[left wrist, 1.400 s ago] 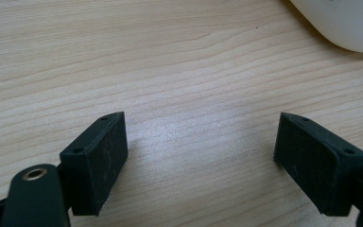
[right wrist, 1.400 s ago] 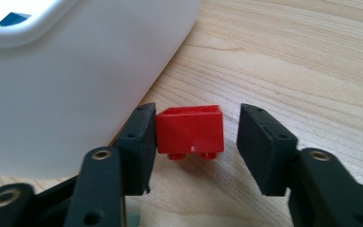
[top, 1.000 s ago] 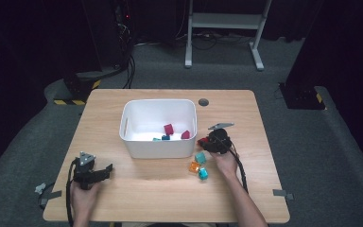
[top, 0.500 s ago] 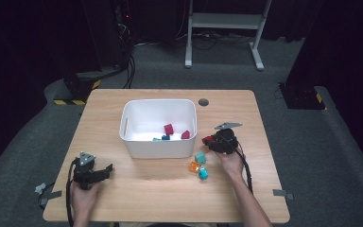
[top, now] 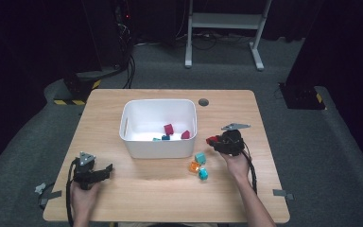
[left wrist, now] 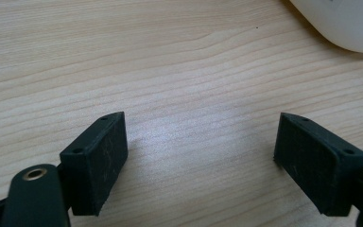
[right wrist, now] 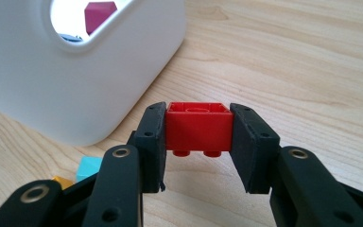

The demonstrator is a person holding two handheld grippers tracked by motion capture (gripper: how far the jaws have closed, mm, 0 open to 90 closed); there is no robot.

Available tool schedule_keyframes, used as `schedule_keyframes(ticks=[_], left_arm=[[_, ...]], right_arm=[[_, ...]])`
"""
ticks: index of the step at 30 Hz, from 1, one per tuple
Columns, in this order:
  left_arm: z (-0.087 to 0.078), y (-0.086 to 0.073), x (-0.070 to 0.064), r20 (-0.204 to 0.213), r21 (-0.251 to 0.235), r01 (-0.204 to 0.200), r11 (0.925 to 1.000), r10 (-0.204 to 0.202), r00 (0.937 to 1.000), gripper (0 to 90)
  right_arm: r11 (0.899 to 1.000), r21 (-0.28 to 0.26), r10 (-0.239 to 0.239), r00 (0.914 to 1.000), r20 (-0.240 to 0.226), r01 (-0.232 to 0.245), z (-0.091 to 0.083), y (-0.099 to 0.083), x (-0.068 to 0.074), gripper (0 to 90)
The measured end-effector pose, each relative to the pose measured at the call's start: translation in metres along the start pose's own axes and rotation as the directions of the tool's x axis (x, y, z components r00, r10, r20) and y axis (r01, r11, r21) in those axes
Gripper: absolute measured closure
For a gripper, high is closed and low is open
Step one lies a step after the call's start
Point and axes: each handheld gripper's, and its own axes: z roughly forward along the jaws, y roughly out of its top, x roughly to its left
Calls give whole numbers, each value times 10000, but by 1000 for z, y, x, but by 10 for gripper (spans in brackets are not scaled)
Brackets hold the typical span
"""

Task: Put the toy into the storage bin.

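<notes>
The right gripper (right wrist: 198,142) grasps a red brick (right wrist: 198,128) squarely between its two jaws, one pad pressed on each side, the studs pointing down and the brick lifted off the table (right wrist: 312,71); ahead of the jaws and to their left stands the white bin (right wrist: 75,94), with a magenta block (right wrist: 99,9) visible through its handle hole. Below the left jaw, a light blue block (right wrist: 89,166) and an orange block (right wrist: 62,181) lie on the wood. The left gripper (left wrist: 201,156) rests with its jaws spread wide and nothing between them but bare tabletop, the bin's corner (left wrist: 345,23) well ahead of its right jaw.
</notes>
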Motion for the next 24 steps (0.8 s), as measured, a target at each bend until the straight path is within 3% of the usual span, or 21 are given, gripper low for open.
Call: schedule_keyframes(ticks=[11,16,24], left_arm=[[0,0,0,9,-18,23,10000,-23,10000,182],[0,0,0,9,-18,10,10000,-10,10000,181],[0,0,0,2,-17,9,10000,-9,10000,180]], right_arm=[[9997,-250,44,9998,-196,-49,-15,7,0,592],[9994,-216,278,9995,-150,-282,-24,10,2,592],[9988,-460,152,9997,-179,-160,-36,19,4,592]])
